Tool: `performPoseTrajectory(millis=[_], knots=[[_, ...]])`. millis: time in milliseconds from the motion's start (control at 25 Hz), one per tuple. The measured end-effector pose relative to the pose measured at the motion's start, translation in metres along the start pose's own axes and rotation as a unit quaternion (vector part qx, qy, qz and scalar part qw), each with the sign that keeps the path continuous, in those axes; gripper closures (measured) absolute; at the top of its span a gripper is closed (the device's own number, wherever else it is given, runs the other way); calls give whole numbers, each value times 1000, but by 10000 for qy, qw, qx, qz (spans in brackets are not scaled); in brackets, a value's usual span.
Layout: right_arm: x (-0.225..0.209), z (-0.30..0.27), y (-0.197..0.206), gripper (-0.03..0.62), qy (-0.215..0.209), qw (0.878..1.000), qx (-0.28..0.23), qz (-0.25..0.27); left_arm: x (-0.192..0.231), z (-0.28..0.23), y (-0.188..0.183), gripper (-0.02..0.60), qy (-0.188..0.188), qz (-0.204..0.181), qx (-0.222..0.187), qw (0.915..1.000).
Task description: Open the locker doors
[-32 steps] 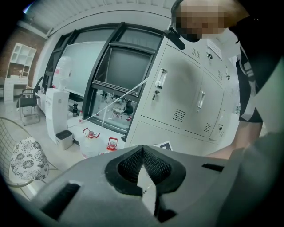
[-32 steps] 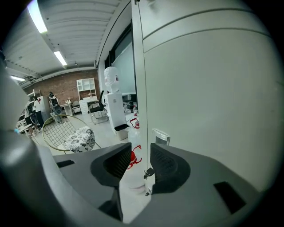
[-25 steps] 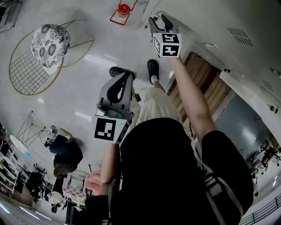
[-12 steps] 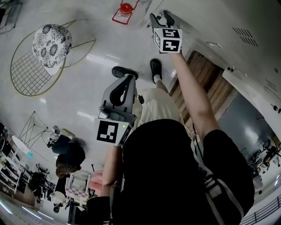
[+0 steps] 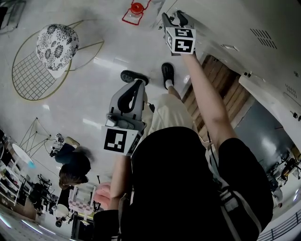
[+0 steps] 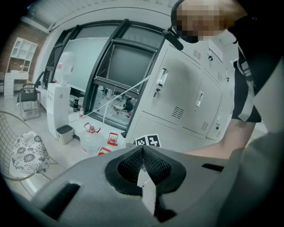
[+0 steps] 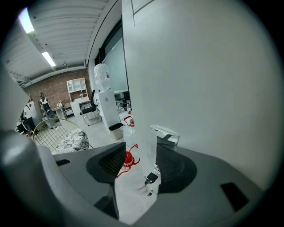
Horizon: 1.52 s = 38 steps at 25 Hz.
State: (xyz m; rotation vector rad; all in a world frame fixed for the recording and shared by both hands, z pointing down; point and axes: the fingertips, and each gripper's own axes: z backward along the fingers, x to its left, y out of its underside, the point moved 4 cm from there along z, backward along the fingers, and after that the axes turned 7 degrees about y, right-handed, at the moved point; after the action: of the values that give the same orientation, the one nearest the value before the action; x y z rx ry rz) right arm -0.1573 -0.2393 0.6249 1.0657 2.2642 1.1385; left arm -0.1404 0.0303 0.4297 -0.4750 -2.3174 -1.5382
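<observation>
A bank of white lockers stands ahead. One locker has its door swung out, baring a wooden inside. My right gripper reaches out to the thin edge of a white locker door. Its jaws stand wide open around that edge, the left pad clear of it. A metal handle and a small key sit on the door by the right pad. My left gripper hangs low near my body, and its jaws are shut on nothing.
A gold wire chair with a patterned cushion stands on the floor at left. A red-capped water jug sits near the lockers, and a white water dispenser by the window. Another person is at the lower left.
My right gripper has pushed a little farther out towards the locker door's edge. The left gripper has hardly moved.
</observation>
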Motion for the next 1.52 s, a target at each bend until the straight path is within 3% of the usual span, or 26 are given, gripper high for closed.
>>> performPoseTrajectory(millis=[560,920,1160,1520], knots=[[23,35,23,388,-279,9994,206,-53,-10,10,-3,563,-6,-44,-219,9998],[36,60,39,388,-55,9987,293,-414,-6,17,-11,563,495,-412,-195,9977],[50,87,51,388,95,9973,429,-580,2,33,-16,563,744,-450,63,9962],[40,116,81,437,499,9950,492,-712,-12,26,-16,563,1469,-841,281,9852]])
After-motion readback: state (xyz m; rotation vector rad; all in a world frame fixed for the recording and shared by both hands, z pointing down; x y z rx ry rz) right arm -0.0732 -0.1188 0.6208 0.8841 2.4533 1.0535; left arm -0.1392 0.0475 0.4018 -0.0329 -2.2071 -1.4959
